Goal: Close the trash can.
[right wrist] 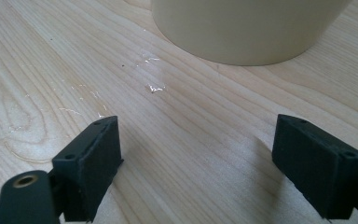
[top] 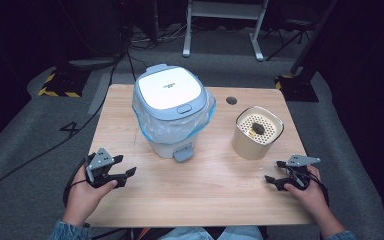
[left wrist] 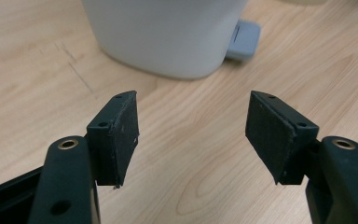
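1. The pedal bin (top: 172,112) is seen near the bench's (top: 205,200) far edge, the cream canister (top: 257,132) toward its right edge.
2. Both grippers, left (top: 125,176) and right (top: 274,172), are held with fingers wide and empty.
3. An approach seems begun; an aligned reach is needed next.

Dim lab or studio: floor cables (top: 45,150), hazard-taped stand bases (top: 60,82), lone wooden table (top: 200,190).

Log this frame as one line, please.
left claw: open, empty, near pedal bin | right claw: open, empty, near beige canister | bin lid shut | both on table
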Tool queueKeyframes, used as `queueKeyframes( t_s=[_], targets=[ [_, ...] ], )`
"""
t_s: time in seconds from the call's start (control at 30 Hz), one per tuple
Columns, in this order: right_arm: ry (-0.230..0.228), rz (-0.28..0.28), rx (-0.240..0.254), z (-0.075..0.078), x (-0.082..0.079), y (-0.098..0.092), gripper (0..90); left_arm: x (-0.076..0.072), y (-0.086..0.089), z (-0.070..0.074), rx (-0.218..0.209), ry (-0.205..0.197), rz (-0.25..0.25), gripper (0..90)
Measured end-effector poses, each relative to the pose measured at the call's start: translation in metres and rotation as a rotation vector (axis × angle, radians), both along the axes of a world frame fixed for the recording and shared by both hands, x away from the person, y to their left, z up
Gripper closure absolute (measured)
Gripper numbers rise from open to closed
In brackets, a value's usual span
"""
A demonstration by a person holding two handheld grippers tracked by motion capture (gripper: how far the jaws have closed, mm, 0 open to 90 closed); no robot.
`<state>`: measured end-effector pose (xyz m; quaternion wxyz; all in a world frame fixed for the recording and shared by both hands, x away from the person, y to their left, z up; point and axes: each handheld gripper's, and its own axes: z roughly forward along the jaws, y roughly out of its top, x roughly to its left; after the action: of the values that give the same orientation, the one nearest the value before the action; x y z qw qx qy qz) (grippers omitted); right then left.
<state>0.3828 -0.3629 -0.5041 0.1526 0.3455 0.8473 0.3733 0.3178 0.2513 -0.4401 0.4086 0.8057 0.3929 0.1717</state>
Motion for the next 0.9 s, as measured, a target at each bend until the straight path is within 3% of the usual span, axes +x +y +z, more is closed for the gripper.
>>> queueKeyframes(
  t_s=[0.17, 0.33, 0.43, 0.53, 0.77, 0.9],
  targets=[
    [0.000, 0.000, 0.000, 0.000, 0.000, 0.000, 15.7, 0.001, -0.002, -0.017, 0.025, 0.051, -0.002, 33.4],
    [0.000, 0.000, 0.000, 0.000, 0.000, 0.000, 15.7, 0.002, -0.003, -0.035, 0.093, 0.089, 0.005, 32.8],
    [0.000, 0.000, 0.000, 0.000, 0.000, 0.000, 15.7, 0.003, -0.002, -0.044, 0.104, 0.124, 0.008, 32.3],
    [0.000, 0.000, 0.000, 0.000, 0.000, 0.000, 15.7, 0.004, -0.001, -0.055, 0.164, 0.162, 0.001, 30.1],
    [0.000, 0.000, 0.001, 0.000, 0.000, 0.000, 15.7, 0.004, 0.003, -0.064, 0.116, 0.100, 0.013, 20.4],
    [0.000, 0.000, 0.001, 0.000, 0.000, 0.000, 15.7, 0.004, 0.004, -0.064, 0.112, 0.102, 0.027, 17.7]
  ],
)
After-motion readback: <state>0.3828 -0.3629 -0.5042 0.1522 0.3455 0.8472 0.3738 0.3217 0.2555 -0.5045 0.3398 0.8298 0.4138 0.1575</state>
